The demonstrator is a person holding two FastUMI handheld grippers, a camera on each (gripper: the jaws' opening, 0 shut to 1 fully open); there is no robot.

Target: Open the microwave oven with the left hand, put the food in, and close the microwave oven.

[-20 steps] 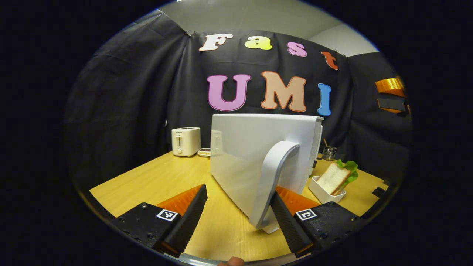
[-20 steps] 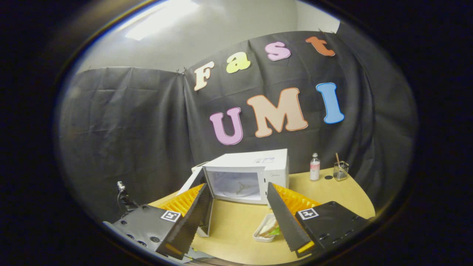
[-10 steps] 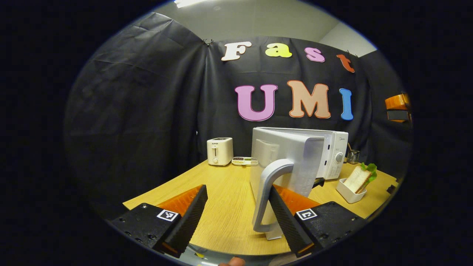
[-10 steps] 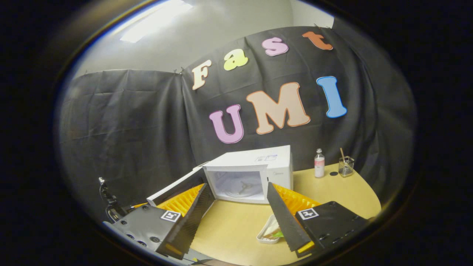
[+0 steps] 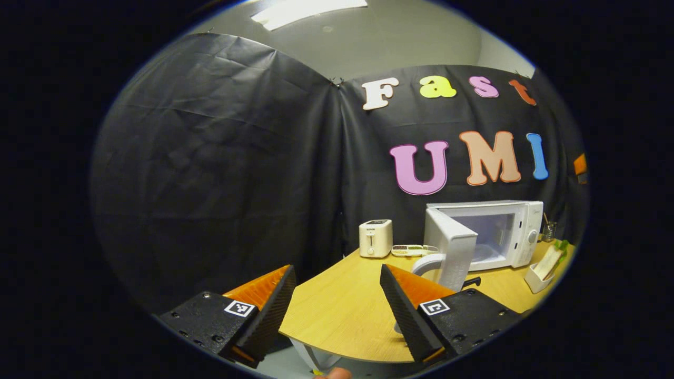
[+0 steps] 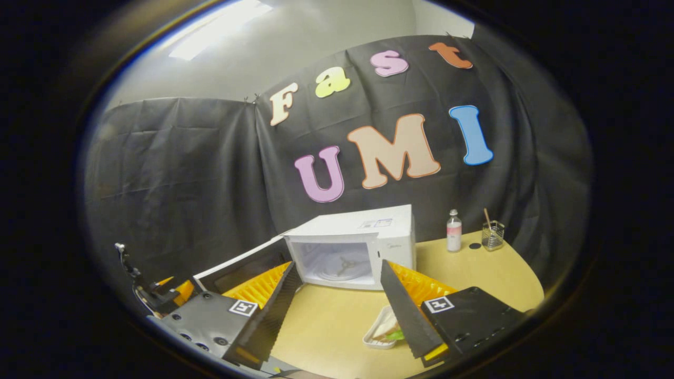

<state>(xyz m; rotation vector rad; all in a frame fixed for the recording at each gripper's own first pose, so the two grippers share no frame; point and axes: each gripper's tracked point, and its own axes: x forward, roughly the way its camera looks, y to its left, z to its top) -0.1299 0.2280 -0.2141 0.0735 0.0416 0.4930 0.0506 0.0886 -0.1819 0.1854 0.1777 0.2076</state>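
Observation:
The white microwave (image 5: 497, 231) stands on the wooden table (image 5: 337, 316) with its door (image 5: 452, 246) swung wide open, and its curved handle (image 5: 425, 261) shows just beyond my right-hand finger. My left gripper (image 5: 337, 316) is open and holds nothing, back from the handle at the table's near edge. In the right gripper view the microwave (image 6: 368, 231) shows its bare cavity (image 6: 337, 263), with the door (image 6: 239, 266) out to the left. A sandwich with lettuce in a white tray (image 6: 383, 331) lies just in front of my open right gripper (image 6: 337, 316), partly hidden by one finger.
A white toaster (image 5: 375, 238) and a small divided dish (image 5: 413, 250) stand left of the microwave. The sandwich tray (image 5: 545, 263) is to its right. A small bottle (image 6: 453, 230) and a glass holder (image 6: 492, 235) stand at the back right. The other gripper (image 6: 163, 292) is beside the door.
My left gripper has drawn back from the door handle and turned left, leaving it free. The door has swung further open. The right gripper has barely moved.

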